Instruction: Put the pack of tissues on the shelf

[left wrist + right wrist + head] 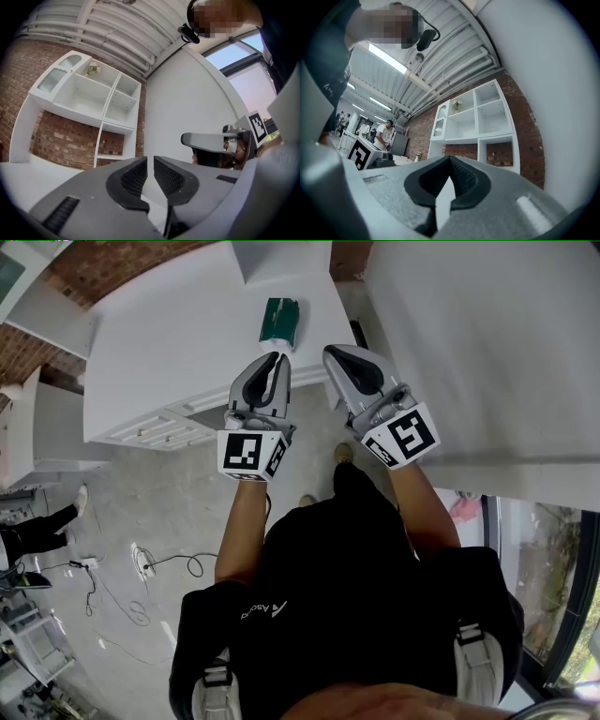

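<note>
Two grippers raised, left gripper (278, 360) a narrow slit apart, empty, right gripper (330, 354) pinched together on nothing, green pack of tissues (280, 322) flat near the white countertop's (169, 343) front right corner, print seemingly too small to read, white shelf (93, 98) on brick beyond.

brick wall (61, 140) | white shelf unit (84, 96) | grey floor (159, 512) | window (553, 568)

Setting: a test lab inside an industrial hall, dressed as a home room.

Evidence of the hall:
- ribbed metal ceiling (440, 61) with strip lights (386, 57)
- bare concrete floor (169, 512) with loose cables (173, 557) trailing across it
- people (384, 133) standing at tables in the background

Home-style fittings:
- white shelf (93, 98) against a brick wall (61, 140)
- white desk (178, 343) with drawers
- tall window (553, 568)
</note>
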A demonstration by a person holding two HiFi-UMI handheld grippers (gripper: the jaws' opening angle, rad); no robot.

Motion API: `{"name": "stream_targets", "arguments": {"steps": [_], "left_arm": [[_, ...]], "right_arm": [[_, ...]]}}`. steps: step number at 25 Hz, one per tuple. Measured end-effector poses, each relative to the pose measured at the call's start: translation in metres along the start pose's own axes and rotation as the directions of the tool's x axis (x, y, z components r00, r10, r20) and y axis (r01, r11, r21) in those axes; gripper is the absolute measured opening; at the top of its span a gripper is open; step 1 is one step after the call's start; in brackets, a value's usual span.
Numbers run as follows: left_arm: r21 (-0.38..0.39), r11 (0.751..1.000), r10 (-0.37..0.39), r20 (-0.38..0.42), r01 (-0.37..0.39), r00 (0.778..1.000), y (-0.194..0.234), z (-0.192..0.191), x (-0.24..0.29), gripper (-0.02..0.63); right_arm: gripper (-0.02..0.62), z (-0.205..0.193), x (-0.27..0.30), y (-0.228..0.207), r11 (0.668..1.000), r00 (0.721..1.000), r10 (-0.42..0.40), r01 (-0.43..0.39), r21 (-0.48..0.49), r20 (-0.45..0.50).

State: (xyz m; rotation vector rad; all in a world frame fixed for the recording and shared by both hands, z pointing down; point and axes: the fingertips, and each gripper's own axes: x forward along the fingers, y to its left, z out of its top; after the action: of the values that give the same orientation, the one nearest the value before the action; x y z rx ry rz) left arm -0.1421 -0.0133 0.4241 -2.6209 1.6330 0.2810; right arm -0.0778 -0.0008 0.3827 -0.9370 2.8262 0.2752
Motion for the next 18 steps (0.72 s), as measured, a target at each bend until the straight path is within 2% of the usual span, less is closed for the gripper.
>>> {"name": "stream_targets", "arguments": {"steps": [5, 11, 15, 18], "left_arm": [[0.026, 0.998, 0.052, -0.063, -0.051, 0.997, 0.018, -0.034, 0.037, 0.091], [0.045, 0.992, 0.12, -0.149, -0.114, 0.982, 0.039, -0.081, 0.084, 0.18], [0.059, 0.986, 0.166, -0.193, -0.158, 0.967, 0.052, -0.107, 0.109, 0.23], [0.106, 0.976, 0.209, -0.244, -0.188, 0.947, 0.066, -0.126, 0.121, 0.257]], "right_arm": [[0.002, -0.023, 0.017, -0.037, 0.999, 0.999, 0.042, -0.041, 0.004, -0.008], [0.002, -0.053, 0.04, -0.087, 0.995, 0.994, 0.103, -0.103, 0.017, -0.026], [0.002, -0.078, 0.053, -0.112, 0.987, 0.986, 0.158, -0.157, 0.014, -0.051], [0.002, -0.093, 0.061, -0.123, 0.981, 0.978, 0.194, -0.193, 0.019, -0.073]]}}
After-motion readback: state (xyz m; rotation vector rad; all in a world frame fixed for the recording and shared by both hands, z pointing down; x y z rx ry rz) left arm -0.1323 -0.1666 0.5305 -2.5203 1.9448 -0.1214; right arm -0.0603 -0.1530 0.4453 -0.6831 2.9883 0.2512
